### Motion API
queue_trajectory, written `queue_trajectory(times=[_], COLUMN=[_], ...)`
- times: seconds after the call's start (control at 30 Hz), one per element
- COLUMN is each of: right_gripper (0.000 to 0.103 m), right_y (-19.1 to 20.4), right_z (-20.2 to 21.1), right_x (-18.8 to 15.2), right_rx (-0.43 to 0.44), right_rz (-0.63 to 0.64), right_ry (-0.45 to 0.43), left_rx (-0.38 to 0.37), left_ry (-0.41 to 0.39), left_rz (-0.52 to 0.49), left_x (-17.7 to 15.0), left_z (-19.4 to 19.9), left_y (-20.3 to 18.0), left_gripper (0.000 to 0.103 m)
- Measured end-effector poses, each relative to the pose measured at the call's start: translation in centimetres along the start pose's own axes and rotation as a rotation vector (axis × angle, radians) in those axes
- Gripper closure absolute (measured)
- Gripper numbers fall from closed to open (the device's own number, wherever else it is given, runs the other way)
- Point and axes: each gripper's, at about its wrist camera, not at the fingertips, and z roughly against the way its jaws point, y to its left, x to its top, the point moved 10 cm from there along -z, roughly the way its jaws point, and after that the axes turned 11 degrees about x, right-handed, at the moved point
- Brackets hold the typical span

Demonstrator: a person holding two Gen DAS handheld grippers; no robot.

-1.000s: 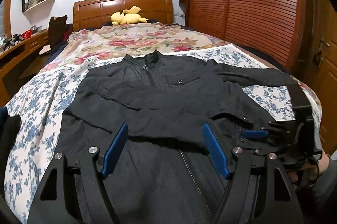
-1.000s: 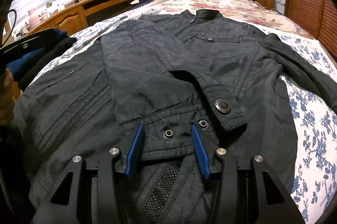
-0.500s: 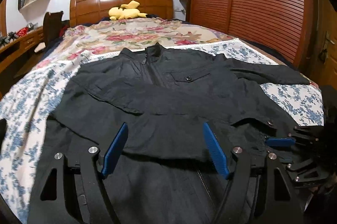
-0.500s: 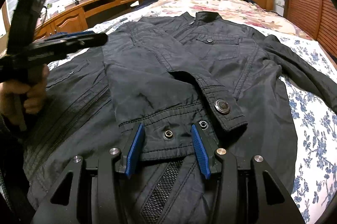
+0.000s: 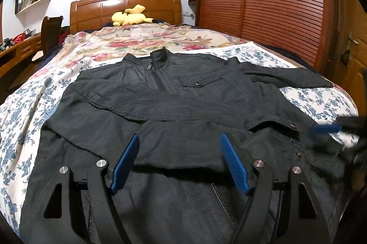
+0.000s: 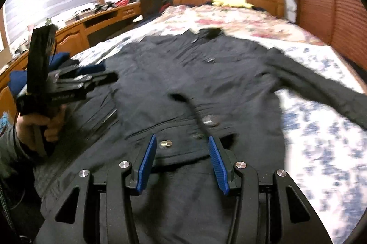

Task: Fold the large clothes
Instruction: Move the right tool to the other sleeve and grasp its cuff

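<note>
Black jacket: we've got it flat on the floral bed, collar toward the headboard, one sleeve folded across the chest.
Far sleeve: not yet folded; only our right view shows it whole.
Right gripper: just swung up and off the cuff it hovered at; view's blurry, jaws parted, holding nothing.
Left gripper: dropped lower, now steady, jaws wide, empty.

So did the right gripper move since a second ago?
Yes. In the left wrist view the right gripper has slid rightward, away from the cuff snap on the jacket.
</note>
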Motion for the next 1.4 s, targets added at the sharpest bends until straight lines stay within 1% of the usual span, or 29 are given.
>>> queue_trajectory(times=[0.07,0.17,0.23,0.3,0.37,0.43,0.57,0.73,0.87,1.03,1.17,1.3,1.4], right_gripper=[0.054,0.054,0.054,0.05,0.048,0.046,0.046,0.046,0.046,0.046,0.046,0.046,0.046], right_y=[-1.3,-4.3,-6.9,-10.0,-13.2,-16.1,-21.2,-27.4,-30.8,-34.3,-36.3,-37.4,-38.1], right_z=[2.1,5.3,7.2,9.0,10.4,11.6,13.2,14.5,15.0,14.9,13.9,11.8,10.6], right_x=[0.6,1.6,2.1,2.4,2.5,2.6,2.5,1.8,1.8,1.2,0.7,0.3,0.5], right_rx=[-0.035,-0.126,-0.196,-0.267,-0.335,-0.386,-0.468,-0.567,-0.636,-0.669,-0.64,-0.625,-0.606], right_rz=[-0.005,-0.005,-0.018,-0.042,-0.065,-0.091,-0.142,-0.243,-0.305,-0.41,-0.496,-0.558,-0.591], right_ry=[-0.021,-0.048,-0.058,-0.062,-0.05,-0.044,-0.025,0.0,0.026,0.043,0.045,0.075,0.076], left_rx=[-0.004,-0.01,-0.015,-0.019,-0.019,-0.019,-0.023,-0.024,-0.023,-0.019,-0.019,-0.019,-0.019], left_ry=[0.002,0.005,0.006,0.007,0.008,0.008,0.006,0.004,0.005,0.006,0.009,0.007,0.009], left_rz=[-0.003,-0.002,0.001,0.003,0.003,0.002,-0.004,-0.008,-0.01,-0.022,-0.021,-0.022,-0.022], left_x=[0.0,0.0,0.0,0.0,0.0,0.0,-0.1,-0.2,-0.2,-0.2,-0.2,-0.2,-0.2], left_z=[0.0,-0.2,-0.2,-0.1,-0.2,-0.2,-0.2,-0.2,-0.2,-0.1,-0.2,-0.1,-0.1], left_y=[-0.1,-0.1,0.0,-0.1,0.0,0.0,-0.1,-0.2,-0.2,-0.4,-0.4,-0.4,-0.4], left_gripper=[0.029,0.029,0.029,0.029,0.029,0.029,0.029,0.029,0.029,0.029,0.029,0.029,0.029])
